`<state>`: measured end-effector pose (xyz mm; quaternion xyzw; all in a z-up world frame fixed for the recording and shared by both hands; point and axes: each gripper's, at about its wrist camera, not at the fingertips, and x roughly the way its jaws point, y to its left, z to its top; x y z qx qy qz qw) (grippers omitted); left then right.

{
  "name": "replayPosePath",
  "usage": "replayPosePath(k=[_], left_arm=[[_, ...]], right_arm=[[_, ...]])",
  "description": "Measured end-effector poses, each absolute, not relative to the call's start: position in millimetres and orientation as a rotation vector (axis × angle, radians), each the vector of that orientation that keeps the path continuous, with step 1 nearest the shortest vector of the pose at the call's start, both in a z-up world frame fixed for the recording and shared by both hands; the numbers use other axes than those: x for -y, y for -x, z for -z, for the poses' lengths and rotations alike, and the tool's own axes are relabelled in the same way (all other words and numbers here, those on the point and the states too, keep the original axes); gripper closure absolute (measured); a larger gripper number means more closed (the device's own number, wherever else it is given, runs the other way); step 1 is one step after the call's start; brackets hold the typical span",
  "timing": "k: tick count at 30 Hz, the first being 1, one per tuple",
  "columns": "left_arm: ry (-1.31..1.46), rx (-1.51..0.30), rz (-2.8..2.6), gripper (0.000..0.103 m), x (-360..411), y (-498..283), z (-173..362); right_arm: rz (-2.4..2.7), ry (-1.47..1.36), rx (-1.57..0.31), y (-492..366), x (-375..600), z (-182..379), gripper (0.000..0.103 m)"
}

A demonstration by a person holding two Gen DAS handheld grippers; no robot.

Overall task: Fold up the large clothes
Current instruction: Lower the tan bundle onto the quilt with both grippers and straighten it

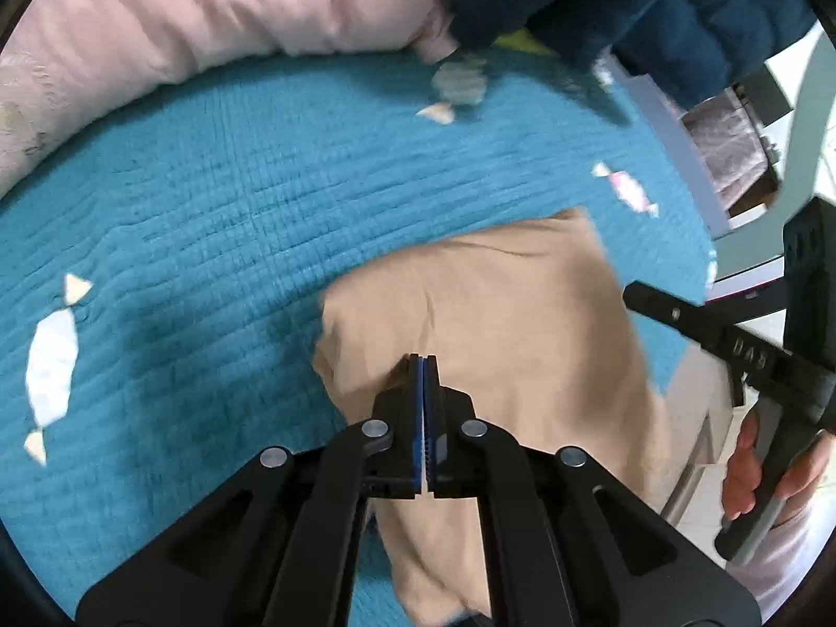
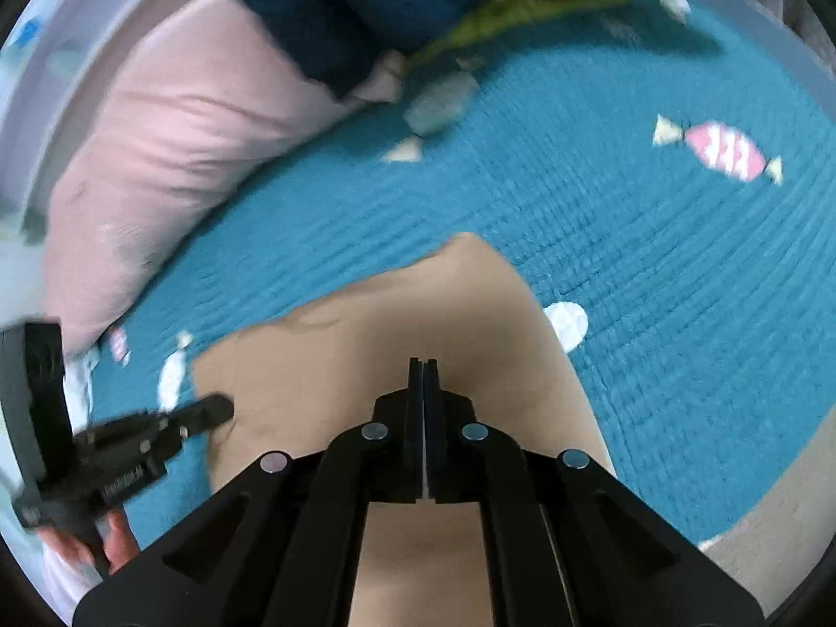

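A tan garment (image 1: 522, 303) lies partly folded on a teal quilt (image 1: 209, 183) printed with candy shapes. My left gripper (image 1: 423, 360) is shut, its blue-padded tips pinching a bunched edge of the cloth, which drapes down under it. In the right wrist view the same tan garment (image 2: 339, 345) runs beneath my right gripper (image 2: 423, 363), which is shut with its tips pressed into the cloth. The other gripper shows in each view: the right one (image 1: 637, 292) at the garment's right edge, the left one (image 2: 209, 410) at its left edge.
A pink pillow (image 1: 209, 15) (image 2: 172, 146) lies along the far left of the quilt (image 2: 653, 287). A dark blue garment (image 1: 601, 0) (image 2: 339, 0) is heaped at the far side, with something green (image 2: 501, 10) beside it. A hand (image 1: 747, 470) grips the right tool's handle past the bed's edge.
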<state>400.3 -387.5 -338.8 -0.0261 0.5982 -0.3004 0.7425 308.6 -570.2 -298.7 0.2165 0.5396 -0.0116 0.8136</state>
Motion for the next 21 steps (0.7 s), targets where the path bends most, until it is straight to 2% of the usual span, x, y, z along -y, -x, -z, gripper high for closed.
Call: replayPosePath(k=[3, 6, 11, 15, 21], left_arm=[[0.029, -1.284, 0.706, 0.101, 383.8, -365.6, 315.7], [0.009, -1.299, 0.746, 0.101, 387.3, -329.1, 315.6], [0.023, -1.421, 0.784, 0.101, 404.3, -275.7, 362.1], [0.025, -1.477, 0.738, 0.101, 401.6, -265.2, 397.9], [0.019, -1.445, 0.719, 0.100, 392.8, -271.3, 390.3]], right_arm=[[0.026, -0.423, -1.144, -275.4, 562.3, 273.8, 0.102], [0.015, -0.414, -1.189, -239.8, 553.2, 279.6, 0.102], [0.035, -0.402, -1.312, -197.2, 535.2, 325.5, 0.102], [0.122, -0.438, -1.325, -181.8, 554.2, 344.8, 0.103], [0.178, -0.513, -1.292, -168.0, 579.2, 348.6, 0.103]])
